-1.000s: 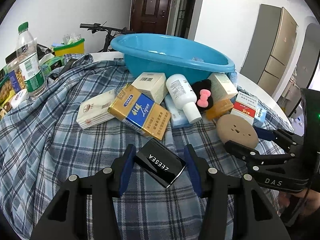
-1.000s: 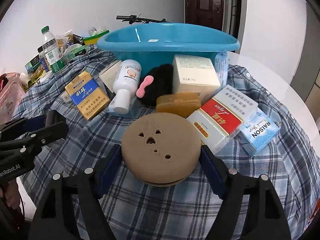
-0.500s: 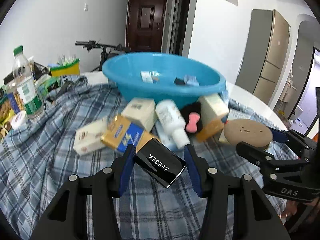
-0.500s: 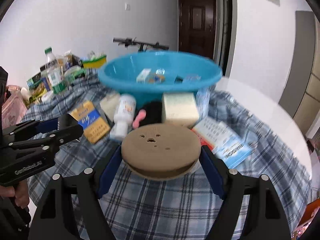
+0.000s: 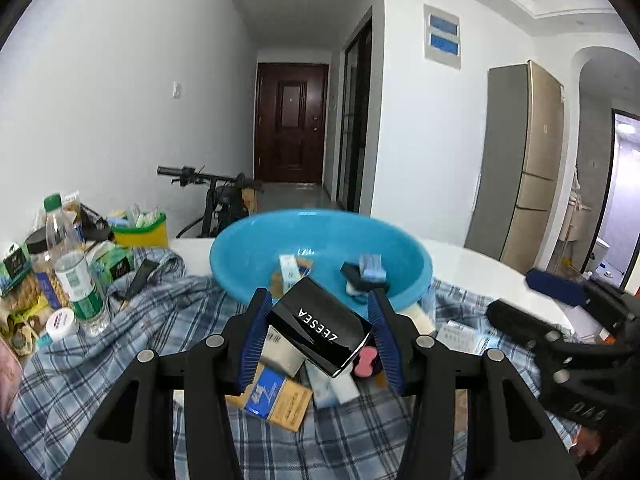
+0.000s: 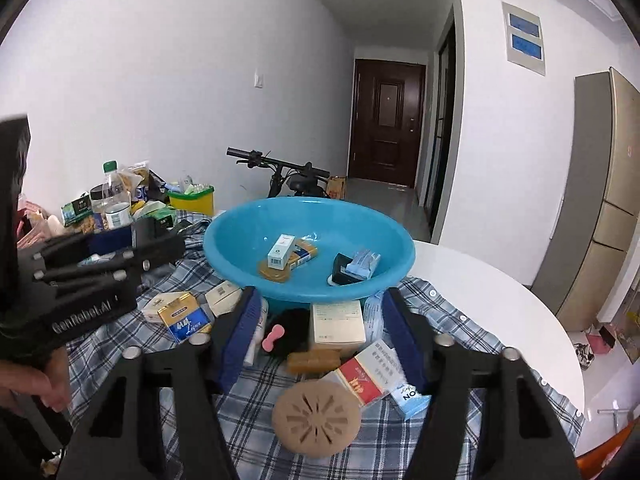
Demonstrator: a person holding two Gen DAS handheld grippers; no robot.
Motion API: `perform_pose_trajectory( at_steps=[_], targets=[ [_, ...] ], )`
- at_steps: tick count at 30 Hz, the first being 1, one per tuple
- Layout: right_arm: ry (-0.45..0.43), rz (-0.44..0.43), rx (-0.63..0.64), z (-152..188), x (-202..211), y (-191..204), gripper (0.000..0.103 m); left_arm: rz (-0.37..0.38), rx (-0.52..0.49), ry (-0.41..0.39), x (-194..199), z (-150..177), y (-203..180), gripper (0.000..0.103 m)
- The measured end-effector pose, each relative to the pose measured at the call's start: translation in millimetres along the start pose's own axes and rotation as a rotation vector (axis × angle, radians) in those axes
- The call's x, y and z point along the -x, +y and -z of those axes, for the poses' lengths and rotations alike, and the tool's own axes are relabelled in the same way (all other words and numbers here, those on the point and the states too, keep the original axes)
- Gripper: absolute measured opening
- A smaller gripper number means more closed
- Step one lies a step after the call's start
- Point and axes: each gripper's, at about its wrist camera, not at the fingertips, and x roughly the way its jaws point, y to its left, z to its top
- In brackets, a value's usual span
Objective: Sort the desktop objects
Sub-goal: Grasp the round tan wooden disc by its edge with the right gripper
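The left claw (image 5: 319, 299) is clamped on a black box (image 5: 320, 330), held clear of the cloth (image 5: 120, 344), with the basin (image 5: 248, 256) just ahead of it and slightly below, so this piece looks about ready to go in. The right claw (image 6: 320, 294) holds nothing: its jaws are closing on air, and the tan disc (image 6: 316, 416) lies flat on the cloth beneath it, nearer the wrist than the tips. Sorting looks under halfway done. Five things lie in the basin ahead of the right claw: one white box (image 6: 282, 254), one yellow pack (image 6: 306, 254), one tan piece (image 6: 272, 272) under them, one black item (image 6: 342, 270) and one pale blue pack (image 6: 364, 260). Left on the cloth, I count ten: the disc, one red carton (image 6: 368, 372) and one blue pack (image 6: 412, 396) under the right finger, one amber bar (image 6: 314, 360), one cream box (image 6: 338, 324) and one black puff (image 6: 292, 332) between the fingers, one bottle (image 6: 256, 332) half hidden by the left finger, and off to the left one gold pack (image 6: 184, 322) and two pale packs (image 6: 160, 306)
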Motion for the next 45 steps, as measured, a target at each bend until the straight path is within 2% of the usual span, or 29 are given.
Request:
perform_pose_trajectory(
  at_steps=[4,8,11,16,20,23,24,25,31,32,33,36,38,40,41,42,45],
  targets=[
    [0.078,-0.040,-0.016,14,-14,-2,0.050,0.006,-0.002,0.005,0,0,-2,0.053],
    [0.183,-0.070,-0.048,49,-30,-9,0.065,0.012,-0.003,0.051,-6,13,-2,0.053],
    [0.285,-0.086,-0.067,78,-46,-11,0.072,0.010,0.000,0.102,-15,29,-2,0.052],
    [0.375,-0.020,0.010,106,-71,0,0.083,0.016,0.008,0.196,-27,57,-3,0.052],
    [0.397,0.028,0.057,111,-83,6,0.092,0.007,0.011,0.235,-33,70,-1,0.052],
    [0.408,0.028,0.045,113,-90,4,0.092,0.003,0.019,0.249,-35,74,1,0.052],
    [0.406,0.021,0.039,113,-90,3,0.086,0.004,0.020,0.250,-35,75,1,0.052],
    [0.397,0.004,0.028,113,-89,2,0.075,0.005,0.019,0.251,-35,75,2,0.052],
    [0.363,-0.008,0.013,108,-73,0,0.070,0.012,0.019,0.256,-37,76,1,0.052],
    [0.354,-0.018,0.008,106,-71,0,0.053,0.013,0.019,0.257,-37,76,1,0.053],
    [0.347,-0.040,-0.006,104,-66,1,0.030,0.013,0.020,0.258,-38,76,1,0.053],
    [0.333,-0.021,-0.001,98,-61,1,0.030,0.020,0.023,0.259,-39,76,1,0.053],
    [0.364,-0.010,0.055,100,-63,7,0.030,0.021,0.023,0.261,-39,77,0,0.053],
    [0.376,-0.031,0.049,106,-64,8,0.032,0.023,0.024,0.260,-38,77,0,0.053],
    [0.388,-0.045,0.034,110,-64,8,0.039,0.023,0.026,0.259,-38,77,1,0.053],
    [0.400,-0.059,0.010,113,-68,6,0.052,0.022,0.027,0.258,-38,77,1,0.052],
    [0.398,-0.129,-0.122,115,-75,-9,0.059,0.022,0.027,0.258,-38,77,1,0.052]
  ],
)
